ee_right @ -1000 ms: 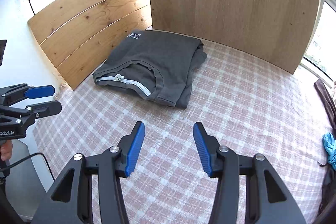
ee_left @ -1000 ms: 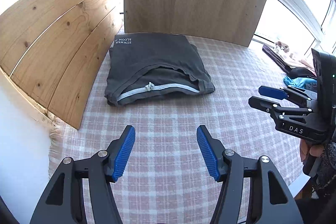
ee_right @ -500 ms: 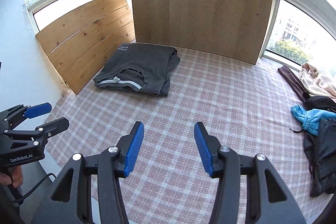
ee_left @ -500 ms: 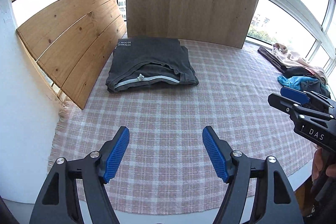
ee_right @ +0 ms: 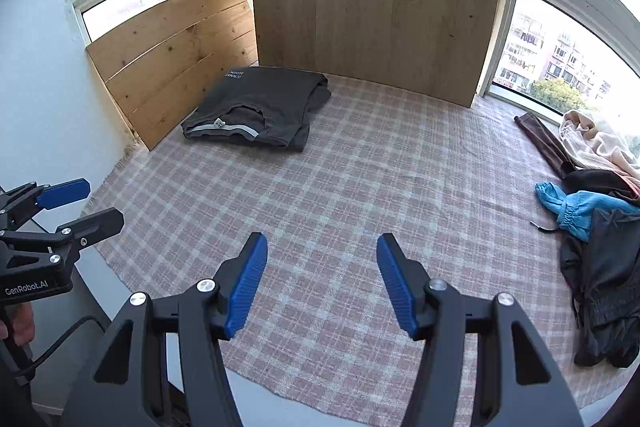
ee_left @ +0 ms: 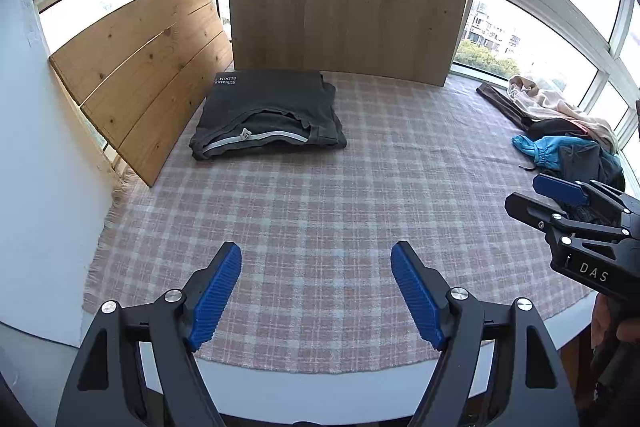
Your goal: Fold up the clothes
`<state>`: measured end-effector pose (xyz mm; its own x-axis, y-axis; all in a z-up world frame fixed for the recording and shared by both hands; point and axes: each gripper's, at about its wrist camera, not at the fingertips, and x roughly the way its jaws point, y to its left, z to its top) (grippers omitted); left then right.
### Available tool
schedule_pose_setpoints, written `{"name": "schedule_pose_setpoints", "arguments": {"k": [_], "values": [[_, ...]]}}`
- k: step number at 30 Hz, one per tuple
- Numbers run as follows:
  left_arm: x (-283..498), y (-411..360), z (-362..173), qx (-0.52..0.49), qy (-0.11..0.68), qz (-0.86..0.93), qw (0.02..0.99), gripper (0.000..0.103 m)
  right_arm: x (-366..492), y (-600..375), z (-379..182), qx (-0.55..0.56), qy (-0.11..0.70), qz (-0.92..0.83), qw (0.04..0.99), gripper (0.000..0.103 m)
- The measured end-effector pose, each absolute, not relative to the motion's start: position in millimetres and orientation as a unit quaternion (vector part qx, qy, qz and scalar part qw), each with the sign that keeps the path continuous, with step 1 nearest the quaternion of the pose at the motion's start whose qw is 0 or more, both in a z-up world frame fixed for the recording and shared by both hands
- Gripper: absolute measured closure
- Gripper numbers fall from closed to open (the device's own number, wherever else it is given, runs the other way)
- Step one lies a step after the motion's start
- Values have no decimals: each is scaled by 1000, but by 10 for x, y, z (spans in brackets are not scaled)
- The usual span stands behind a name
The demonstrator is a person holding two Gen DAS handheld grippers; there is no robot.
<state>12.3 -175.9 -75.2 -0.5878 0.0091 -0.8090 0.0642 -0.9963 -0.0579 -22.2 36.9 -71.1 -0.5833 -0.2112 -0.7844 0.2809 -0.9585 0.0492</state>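
I held both grippers above the near edge of the desk point(ee_left: 320, 383), left gripper point(ee_left: 316, 291) and right gripper point(ee_right: 322, 275) with jaws released, gripping nothing. The folded grey shirt point(ee_left: 268, 115) lay at the far left corner on the checked cloth point(ee_right: 360, 187), touching the wooden boards point(ee_left: 148, 67); unfolded clothes point(ee_right: 600, 219) sat heaped at the right.

White capital letters "DAS" stand on the black body of the right gripper point(ee_left: 560, 205), seen at three o'clock in the left wrist view, and white lettering "GenRobot.AI" stands on the black body of the left gripper point(ee_right: 86, 205), at nine o'clock in the right wrist view. The folded dark grey T-shirt point(ee_left: 268, 115) at eleven o'clock on the checked cloth carries a small white print near its far left corner, upside down from here; its first line reads "SUMMER" and its second begins "BLOOM", the rest too small to make out.
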Motion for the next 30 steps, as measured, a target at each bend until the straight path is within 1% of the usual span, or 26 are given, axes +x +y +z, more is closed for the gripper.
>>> {"name": "schedule_pose_setpoints", "arguments": {"k": [7,10,20,30], "values": [[208,-1641,-726,460,55,-886,34,27,-206,529,-788,437,55,-887,140,47],[223,-1635,-763,464,66,-882,40,27,-222,580,-835,442,48,-884,144,47],[204,-1482,-768,469,37,-880,66,26,-253,670,-891,445,46,-882,149,47],[203,-1448,-682,447,22,-892,66,26,-285,737,-939,449,38,-881,144,47]]}}
